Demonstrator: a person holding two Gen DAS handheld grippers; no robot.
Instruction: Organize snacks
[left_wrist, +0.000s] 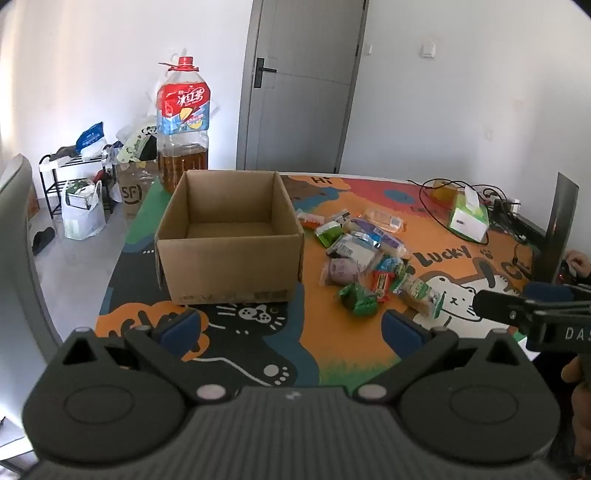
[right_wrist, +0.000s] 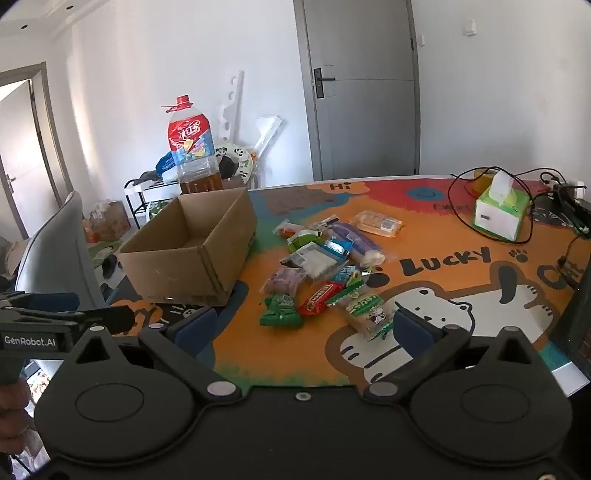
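Observation:
An open cardboard box (left_wrist: 229, 236) (right_wrist: 192, 251) stands empty on the cartoon-print table mat (left_wrist: 332, 343). To its right lies a pile of several wrapped snacks (left_wrist: 362, 254) (right_wrist: 325, 266), among them a green packet (right_wrist: 279, 311), a red bar (right_wrist: 320, 297) and a purple one (left_wrist: 338, 270). My left gripper (left_wrist: 291, 326) hovers open above the mat, short of the box, with nothing between its blue pads. My right gripper (right_wrist: 306, 328) is open too, near the front of the pile, empty. The right tool's tip (left_wrist: 517, 306) shows at the left wrist view's right edge.
A large bottle of brown liquid (left_wrist: 183, 122) stands behind the box. A green tissue box (right_wrist: 500, 212) and black cables (right_wrist: 491, 184) sit at the table's far right. A grey chair back (right_wrist: 55, 254), a shelf with bags (left_wrist: 74, 181) and a grey door (left_wrist: 299, 85) lie beyond.

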